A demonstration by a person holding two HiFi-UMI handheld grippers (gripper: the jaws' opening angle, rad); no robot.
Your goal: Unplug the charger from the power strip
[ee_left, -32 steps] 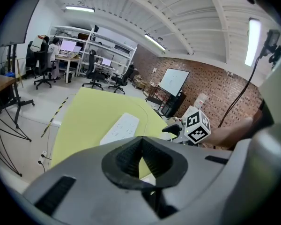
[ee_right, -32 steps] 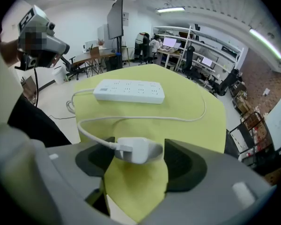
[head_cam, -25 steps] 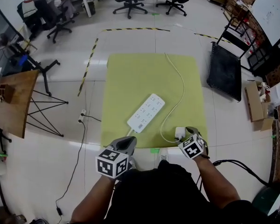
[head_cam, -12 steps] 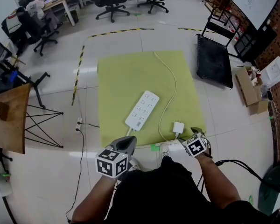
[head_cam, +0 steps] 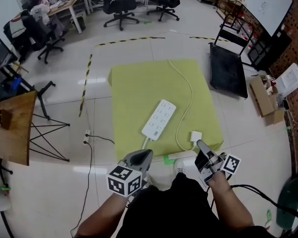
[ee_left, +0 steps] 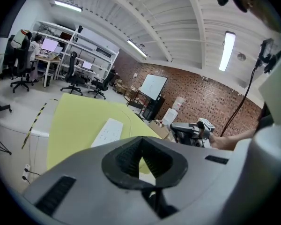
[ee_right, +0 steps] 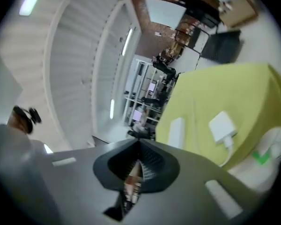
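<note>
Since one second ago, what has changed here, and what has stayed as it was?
The right gripper came away from the charger, lifted, rolled onto its side and closed empty. The left gripper barely moved and is shut on nothing. The charger stays unplugged at the near right corner of the green mat, and the power strip lies where it was.

"Power strip [head_cam: 159,119]?"
"White, long and flat. Face up on the yellow mat [head_cam: 134,88], near its middle, set on a diagonal. Rows of sockets on top, all empty."
"Charger [head_cam: 195,136]?"
"Small white square block. Unplugged, flat on the mat by the near right corner. Near the strip's right side, not touching it."
"Cable [head_cam: 191,95]?"
"Thin, white. Leaves the charger's near side, loops round on the mat, then curves past the strip's right side toward the far edge."
</note>
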